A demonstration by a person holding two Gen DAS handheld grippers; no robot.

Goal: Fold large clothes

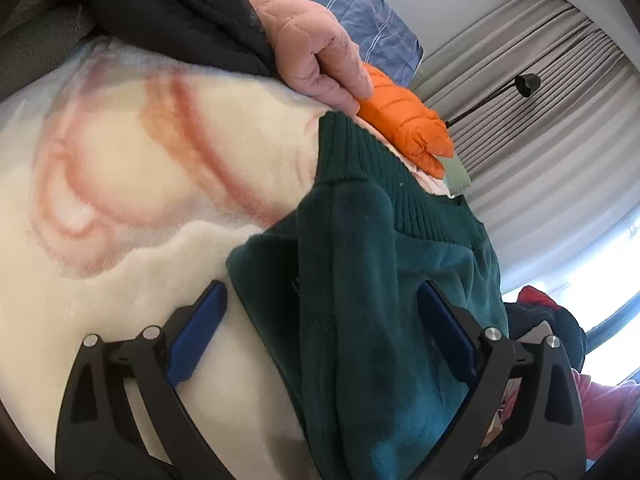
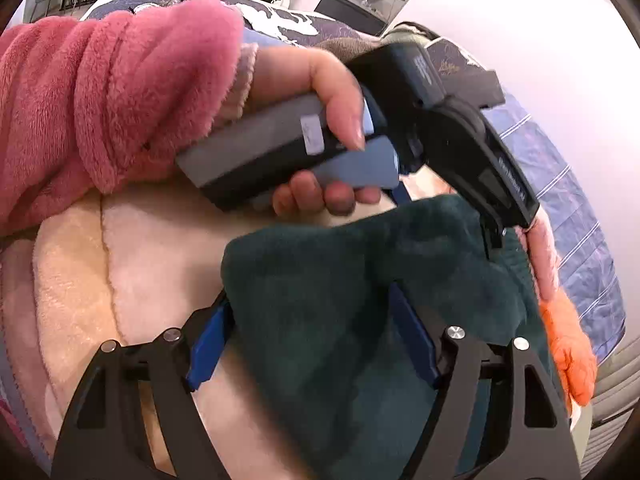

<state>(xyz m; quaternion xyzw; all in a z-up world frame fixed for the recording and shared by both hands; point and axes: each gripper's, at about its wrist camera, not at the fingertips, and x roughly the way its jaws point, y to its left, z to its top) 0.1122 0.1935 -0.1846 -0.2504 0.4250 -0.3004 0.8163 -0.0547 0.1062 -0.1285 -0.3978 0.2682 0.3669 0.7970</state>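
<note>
A dark green fleece garment [image 1: 384, 280] with a ribbed hem lies bunched on a cream blanket [image 1: 132, 168] with red ring marks. My left gripper [image 1: 322, 304] is open, its blue pads [image 1: 200, 332] wide apart, with the green fabric lying between them and over the right pad. In the right wrist view the same green garment [image 2: 360, 292] lies between the open jaws of my right gripper [image 2: 310, 312]. The left gripper's black body [image 2: 460, 128], held by a hand in a pink fleece sleeve, sits just above the garment's far edge.
A pink quilted jacket [image 1: 316, 52], an orange puffer jacket [image 1: 408, 124] and a black coat [image 1: 172, 8] lie piled behind the green garment. A blue striped bedcover [image 1: 360, 12] lies beyond. Grey curtains [image 1: 540, 100] and a black lamp stand at right.
</note>
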